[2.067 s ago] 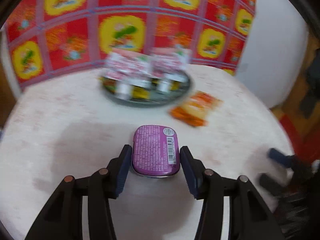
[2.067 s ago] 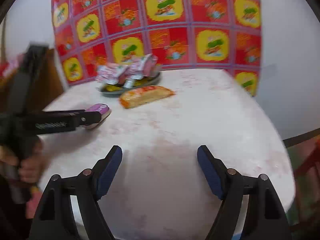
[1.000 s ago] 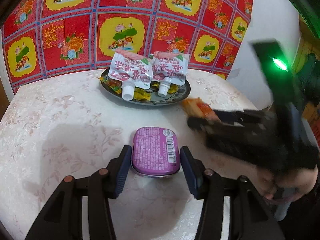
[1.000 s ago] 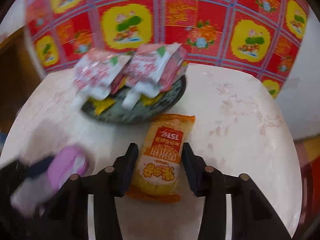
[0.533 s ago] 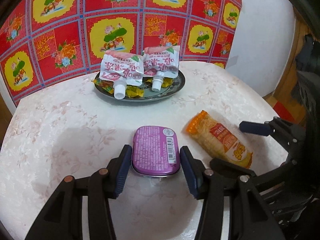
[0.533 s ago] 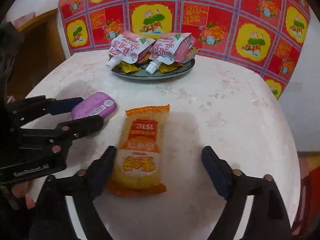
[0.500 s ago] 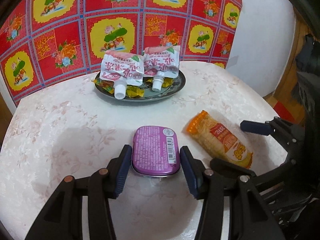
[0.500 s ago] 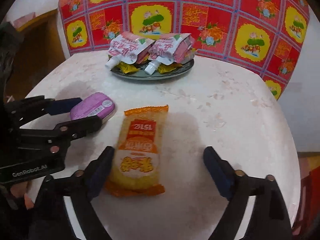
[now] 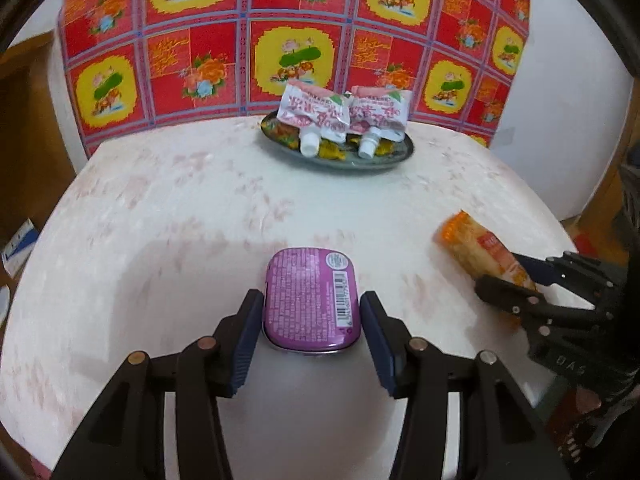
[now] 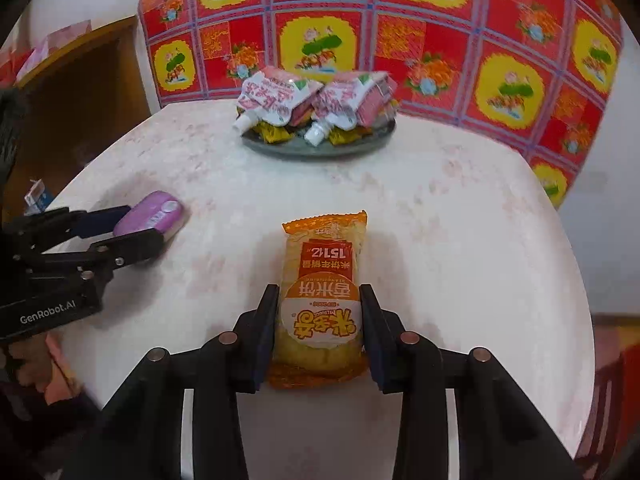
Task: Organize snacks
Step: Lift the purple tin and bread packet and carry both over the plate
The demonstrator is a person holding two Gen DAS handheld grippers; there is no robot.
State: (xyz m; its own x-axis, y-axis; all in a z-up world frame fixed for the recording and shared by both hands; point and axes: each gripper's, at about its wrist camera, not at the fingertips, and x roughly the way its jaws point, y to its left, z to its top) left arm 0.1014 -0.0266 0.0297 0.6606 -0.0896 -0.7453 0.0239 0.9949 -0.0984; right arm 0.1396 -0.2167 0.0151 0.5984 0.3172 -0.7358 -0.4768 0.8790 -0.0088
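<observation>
Half a second ago the right gripper (image 10: 319,330) stood wide around the orange rice-cracker packet (image 10: 323,300); now its fingers (image 10: 267,328) are clamped on the packet's sides, so I judge it ready to lift toward the plate (image 10: 280,147); the packet's long axis runs along the fingers, pointing at the plate; the left gripper (image 9: 311,332) grips the purple tin (image 9: 310,300), as before, over the counter (image 9: 180,208).

Hidden behind the near finger of the right gripper (image 9: 516,280): the lower end of the orange packet (image 9: 480,248), blurred too. Covered under two pouches (image 10: 312,102) far ahead: most small yellow candies (image 10: 276,132), wrappers unreadable. Blurred: far rim of plate (image 9: 404,152).
</observation>
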